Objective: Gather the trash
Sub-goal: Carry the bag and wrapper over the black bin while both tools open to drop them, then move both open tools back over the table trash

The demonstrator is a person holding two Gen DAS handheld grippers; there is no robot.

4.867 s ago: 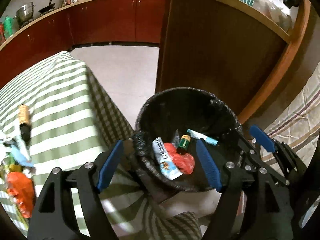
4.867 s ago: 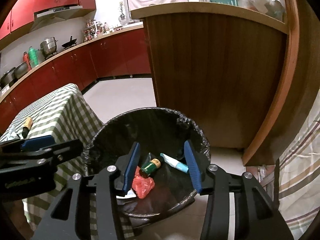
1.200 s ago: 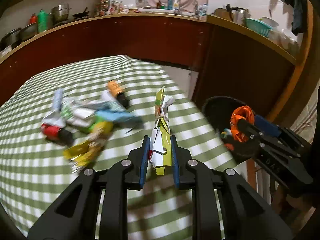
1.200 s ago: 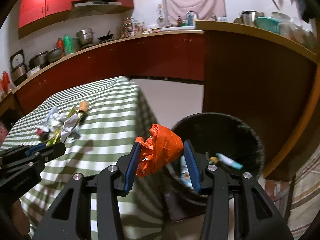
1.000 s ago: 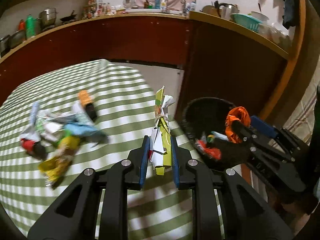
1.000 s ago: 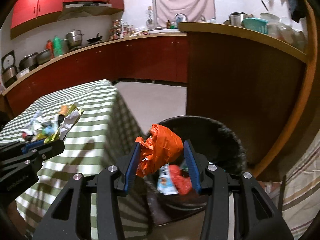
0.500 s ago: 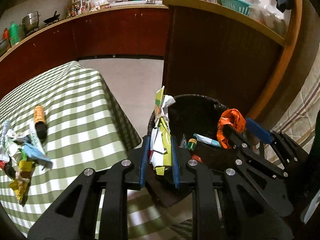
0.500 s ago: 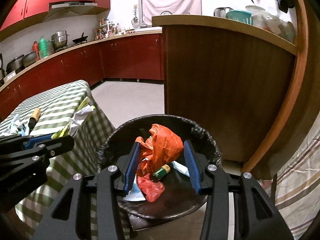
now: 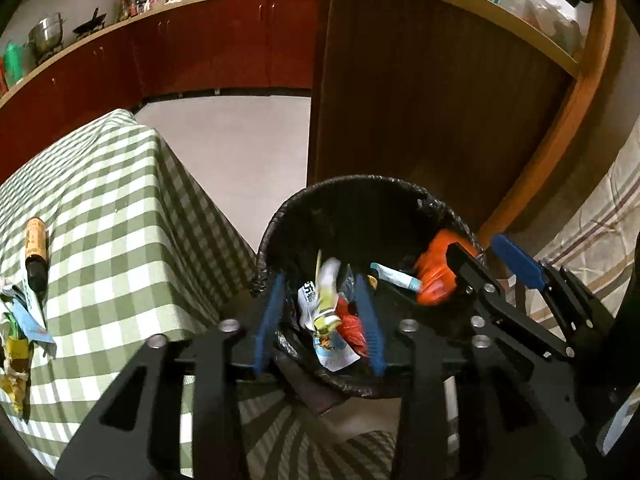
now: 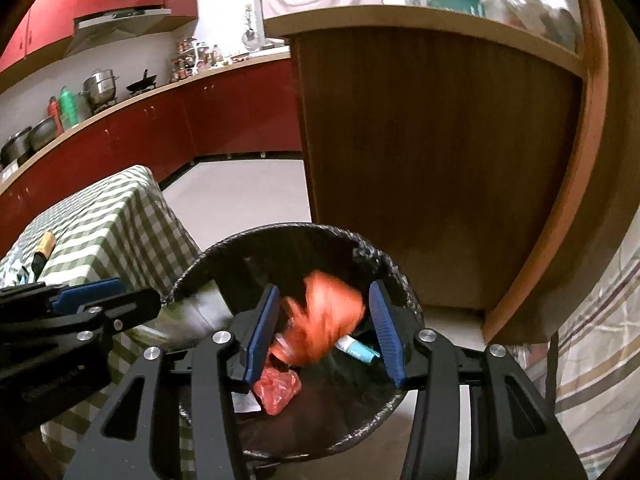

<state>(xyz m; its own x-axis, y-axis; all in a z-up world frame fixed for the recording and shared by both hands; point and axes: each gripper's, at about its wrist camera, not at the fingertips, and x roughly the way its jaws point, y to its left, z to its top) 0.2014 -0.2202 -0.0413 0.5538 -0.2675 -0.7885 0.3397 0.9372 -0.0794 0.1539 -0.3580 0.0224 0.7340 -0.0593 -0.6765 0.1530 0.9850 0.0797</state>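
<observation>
The left gripper hung over the near rim of the black-lined trash bin, its blue pads spread apart with nothing pinched; a yellow-and-white wrapper bundle, motion-blurred, sat loose between them above the bin's contents. The right gripper was over the same bin, pads also apart, and a blurred orange plastic bag lay in the gap, touching neither pad clearly. Inside the bin lay a red wrapper and a white-and-teal tube. Left of the bin stood the green-checked table, still bearing a brown bottle and scattered wrappers
</observation>
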